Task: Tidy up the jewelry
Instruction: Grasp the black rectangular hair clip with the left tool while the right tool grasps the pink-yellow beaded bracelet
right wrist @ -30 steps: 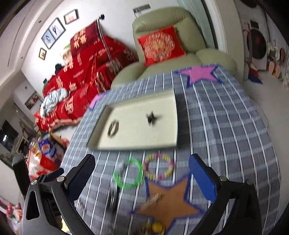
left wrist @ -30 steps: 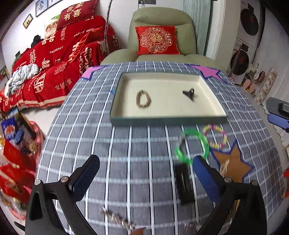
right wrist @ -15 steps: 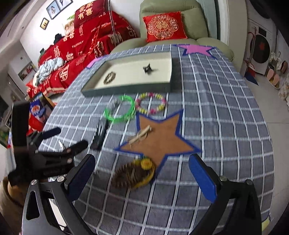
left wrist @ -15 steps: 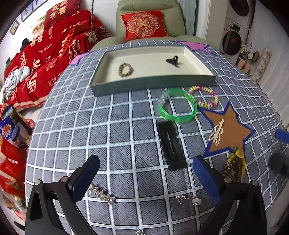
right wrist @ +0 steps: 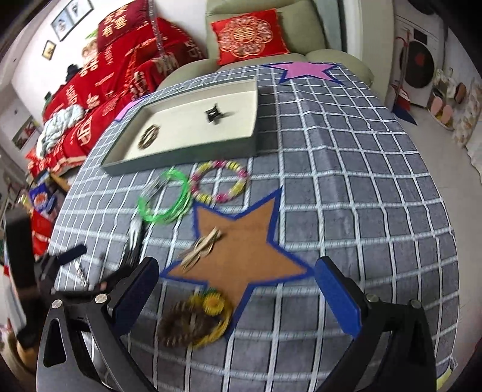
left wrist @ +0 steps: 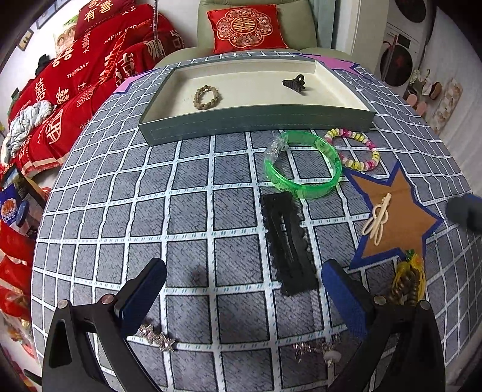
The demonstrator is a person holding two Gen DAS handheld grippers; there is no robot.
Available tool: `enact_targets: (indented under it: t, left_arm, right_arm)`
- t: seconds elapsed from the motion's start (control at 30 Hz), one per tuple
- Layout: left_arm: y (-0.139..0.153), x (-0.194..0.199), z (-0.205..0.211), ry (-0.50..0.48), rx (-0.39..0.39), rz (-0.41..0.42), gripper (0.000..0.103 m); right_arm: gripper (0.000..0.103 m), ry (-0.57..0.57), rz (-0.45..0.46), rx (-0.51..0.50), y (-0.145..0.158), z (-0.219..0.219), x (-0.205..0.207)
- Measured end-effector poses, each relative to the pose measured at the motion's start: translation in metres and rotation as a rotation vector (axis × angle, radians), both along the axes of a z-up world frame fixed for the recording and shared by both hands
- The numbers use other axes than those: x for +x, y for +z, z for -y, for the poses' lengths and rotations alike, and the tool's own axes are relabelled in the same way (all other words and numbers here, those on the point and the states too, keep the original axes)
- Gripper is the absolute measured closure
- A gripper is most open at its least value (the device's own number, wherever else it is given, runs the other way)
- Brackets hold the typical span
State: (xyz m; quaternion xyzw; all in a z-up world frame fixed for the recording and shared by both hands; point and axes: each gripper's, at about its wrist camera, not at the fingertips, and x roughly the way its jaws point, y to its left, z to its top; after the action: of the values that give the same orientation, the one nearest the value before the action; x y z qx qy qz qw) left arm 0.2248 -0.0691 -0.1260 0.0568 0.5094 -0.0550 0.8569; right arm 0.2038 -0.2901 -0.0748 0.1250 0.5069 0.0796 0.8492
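Note:
A cream-lined tray (left wrist: 256, 122) (right wrist: 180, 153) at the table's far side holds a brown bead bracelet (left wrist: 206, 96) and a black claw clip (left wrist: 295, 83). On the cloth lie a green bangle (left wrist: 302, 164) (right wrist: 164, 196), a pastel bead bracelet (left wrist: 355, 149) (right wrist: 220, 185), a black hair clip (left wrist: 286, 241), a beige clip (left wrist: 378, 218) (right wrist: 200, 248) on the brown star, a yellow and brown hair tie (left wrist: 408, 282) (right wrist: 195, 321), and silver pieces (left wrist: 156, 333) (left wrist: 316, 351). My left gripper (left wrist: 244, 297) is open, low over the cloth beside the black clip. My right gripper (right wrist: 236, 297) is open above the hair tie.
The grey checked tablecloth (left wrist: 180, 196) drops off at the table's edges. A green armchair with a red cushion (left wrist: 245, 25) stands behind the table. A red-covered sofa (left wrist: 75, 81) is at the left. A purple star (right wrist: 301, 69) marks the far right corner.
Both grippers have pulled back from the tray and dropped lower toward the near side of the table. Both stay open and empty. The jewelry has not moved.

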Motion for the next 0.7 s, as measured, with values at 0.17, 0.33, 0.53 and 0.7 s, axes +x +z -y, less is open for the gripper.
enact_targets:
  t: [0.17,0.33,0.53,0.7]
  left_arm:
    - [-0.005,0.008,0.006,-0.004,0.009,-0.01,0.0]
    - [-0.009,0.017,0.01,-0.01,0.003,-0.018,0.0]
    - [-0.009,0.02,0.015,-0.032,-0.008,-0.018,0.006]
    - [-0.007,0.016,0.019,-0.065,-0.031,-0.019,0.021]
  right_arm:
    - [0.002,-0.03,-0.011,-0.023,-0.01,0.003,0.036]
    - [0.021,-0.032,-0.059,-0.049,-0.032,-0.006,0.074]
    - [0.029,-0.001,-0.045,-0.179,-0.044,-0.027,0.094]
    - [0.037,0.053,-0.024,-0.24,-0.042,-0.039,0.092]
